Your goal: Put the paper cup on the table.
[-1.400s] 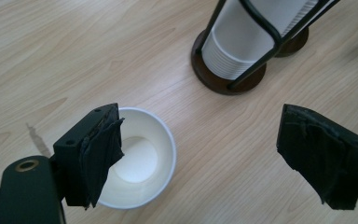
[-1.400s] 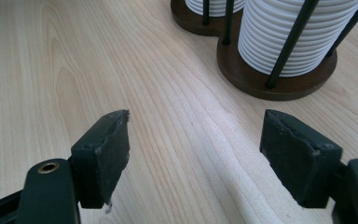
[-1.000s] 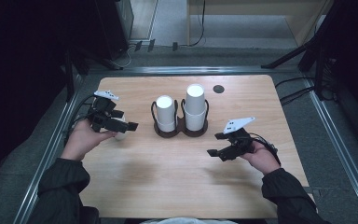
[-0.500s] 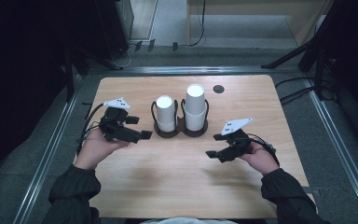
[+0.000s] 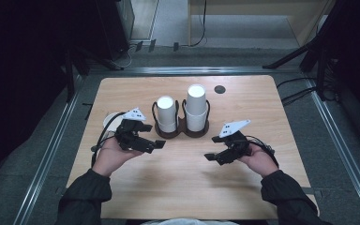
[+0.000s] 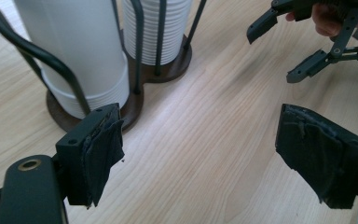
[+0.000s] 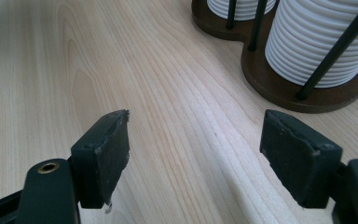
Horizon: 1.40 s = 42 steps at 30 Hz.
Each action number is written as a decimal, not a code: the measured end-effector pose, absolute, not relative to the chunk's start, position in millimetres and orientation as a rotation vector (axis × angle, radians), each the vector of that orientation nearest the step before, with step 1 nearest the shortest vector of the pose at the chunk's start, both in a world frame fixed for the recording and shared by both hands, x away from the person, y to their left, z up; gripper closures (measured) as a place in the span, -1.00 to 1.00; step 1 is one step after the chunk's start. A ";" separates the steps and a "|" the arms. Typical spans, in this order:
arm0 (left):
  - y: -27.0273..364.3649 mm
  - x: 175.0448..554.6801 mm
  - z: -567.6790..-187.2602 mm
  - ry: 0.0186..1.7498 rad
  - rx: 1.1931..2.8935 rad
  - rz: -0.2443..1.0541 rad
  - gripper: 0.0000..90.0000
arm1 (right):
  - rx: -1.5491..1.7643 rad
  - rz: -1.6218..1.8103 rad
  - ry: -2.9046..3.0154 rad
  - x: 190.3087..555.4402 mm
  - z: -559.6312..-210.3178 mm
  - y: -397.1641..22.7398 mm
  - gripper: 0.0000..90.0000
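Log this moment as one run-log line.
left gripper: open, empty, near cup holder | right gripper: open, empty | cup stacks: untouched

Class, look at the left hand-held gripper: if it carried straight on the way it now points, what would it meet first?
Probably nothing soon: the left hand-held gripper points across bare table, just in front of the cup holder. Farther along sits the right hand-held gripper, though depth is unclear.

Counter point(image 5: 178, 187): pale wood, matt, fine straight grain. Cups point(image 6: 81, 51): white, ribbed stacks, smooth, looked like paper or plastic. Holder point(image 7: 289, 93): dark brown wooden base, thin black metal rods. Left claw point(image 6: 214, 154) and right claw point(image 7: 200, 158): matt black plastic, pads rough and frayed.
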<state>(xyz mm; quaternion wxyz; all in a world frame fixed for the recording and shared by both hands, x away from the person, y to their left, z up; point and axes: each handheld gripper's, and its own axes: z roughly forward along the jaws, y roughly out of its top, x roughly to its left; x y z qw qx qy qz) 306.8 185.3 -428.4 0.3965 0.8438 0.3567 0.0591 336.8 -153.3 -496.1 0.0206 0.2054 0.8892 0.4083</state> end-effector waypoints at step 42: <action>145.8 313.2 -482.0 0.858 2.268 0.105 -0.66 | 0.569 1.244 2.803 325.9 -504.4 -141.7 -0.46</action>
